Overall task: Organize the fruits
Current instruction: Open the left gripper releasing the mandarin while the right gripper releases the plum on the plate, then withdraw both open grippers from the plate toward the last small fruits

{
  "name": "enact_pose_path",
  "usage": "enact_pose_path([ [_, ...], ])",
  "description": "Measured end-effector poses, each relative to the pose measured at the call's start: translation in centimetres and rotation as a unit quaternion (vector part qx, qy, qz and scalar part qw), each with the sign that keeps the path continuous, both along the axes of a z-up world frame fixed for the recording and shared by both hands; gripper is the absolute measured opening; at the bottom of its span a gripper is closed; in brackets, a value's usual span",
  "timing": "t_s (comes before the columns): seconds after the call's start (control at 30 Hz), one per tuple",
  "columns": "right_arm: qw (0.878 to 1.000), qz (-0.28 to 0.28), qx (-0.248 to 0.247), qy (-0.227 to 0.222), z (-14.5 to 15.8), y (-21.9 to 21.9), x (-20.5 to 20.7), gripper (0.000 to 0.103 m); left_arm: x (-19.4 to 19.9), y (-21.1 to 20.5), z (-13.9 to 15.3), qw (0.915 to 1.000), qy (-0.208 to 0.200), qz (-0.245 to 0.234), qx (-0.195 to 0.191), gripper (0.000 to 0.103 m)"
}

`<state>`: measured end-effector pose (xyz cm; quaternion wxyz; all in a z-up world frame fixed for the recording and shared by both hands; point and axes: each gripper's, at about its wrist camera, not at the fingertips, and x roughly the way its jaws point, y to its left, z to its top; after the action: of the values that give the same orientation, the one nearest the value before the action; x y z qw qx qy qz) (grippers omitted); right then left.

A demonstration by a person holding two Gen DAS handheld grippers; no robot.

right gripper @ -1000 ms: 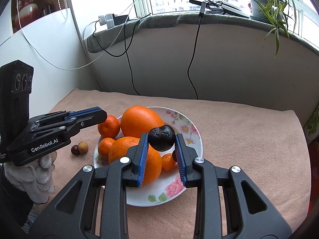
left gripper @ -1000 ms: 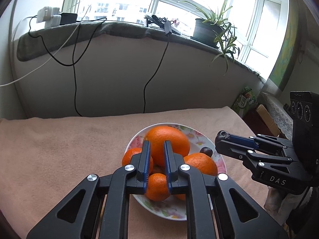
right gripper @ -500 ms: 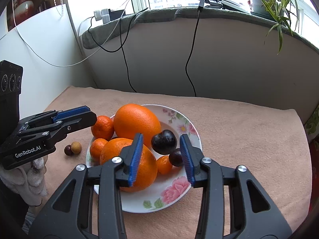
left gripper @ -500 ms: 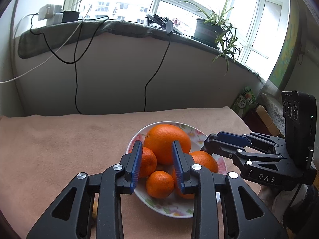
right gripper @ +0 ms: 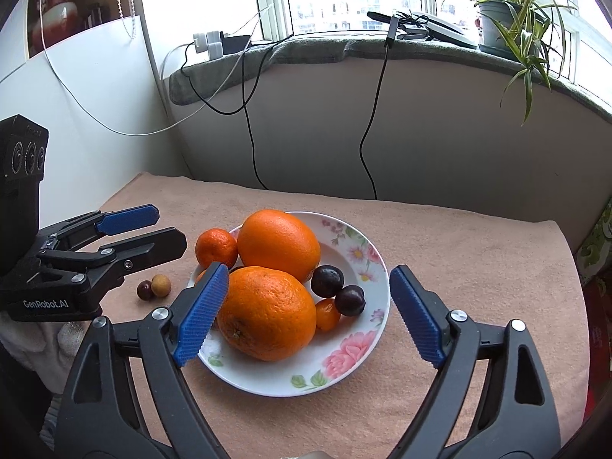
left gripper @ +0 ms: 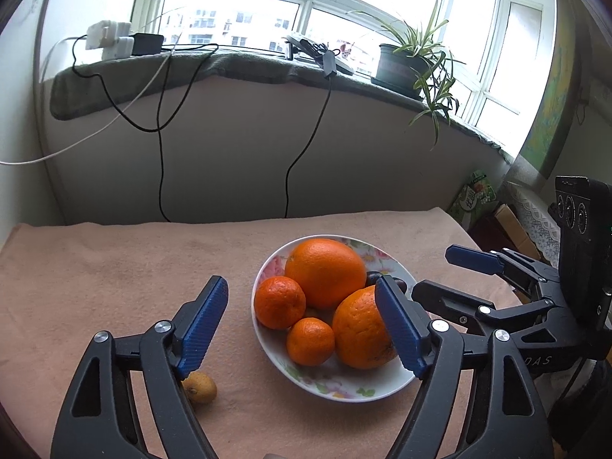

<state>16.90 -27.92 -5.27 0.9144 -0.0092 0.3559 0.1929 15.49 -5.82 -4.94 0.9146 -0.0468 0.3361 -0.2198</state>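
A floral plate [right gripper: 290,390] on the pink cloth holds two big oranges [right gripper: 279,244] [right gripper: 267,313], a tangerine [right gripper: 216,248], two dark plums [right gripper: 327,281] and a tiny orange fruit [right gripper: 327,315]. My right gripper [right gripper: 309,269] hovers over the plate's near side. Its jaws are opening, and nothing touches the pads. From the plate's left my left gripper [left gripper: 300,281] faces it, jaws opening too and gripping nothing. A small tangerine [left gripper: 310,340] lies in the plate [left gripper: 344,394] under it. Each gripper shows in the other's view [left gripper: 434,271] [right gripper: 168,225].
A tan round fruit [right gripper: 160,285] and a small dark one [right gripper: 144,290] lie on the cloth left of the plate, under the left gripper. A wall with hanging cables stands behind the table. A potted plant [right gripper: 512,11] sits on the sill above.
Both grippers have opened wide. The dark plum that the right gripper held now lies in the plate. The left fingers have spread apart above the small tangerine.
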Motion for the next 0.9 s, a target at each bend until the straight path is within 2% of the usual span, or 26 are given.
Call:
enact_pose_path([
  [0.37, 1.0, 0.001, -0.008, -0.006, 0.7, 1.0, -1.9, 0.091, -1.6, 1.0, 0.5, 0.9999, -0.004, 0.009, 0.009, 0.08],
  [0.9, 1.0, -0.001, 0.016, -0.005, 0.9, 1.3, -4.4, 0.091, -4.1, 2.9, 0.9, 0.9996, -0.013, 0.024, 0.008, 0.08],
])
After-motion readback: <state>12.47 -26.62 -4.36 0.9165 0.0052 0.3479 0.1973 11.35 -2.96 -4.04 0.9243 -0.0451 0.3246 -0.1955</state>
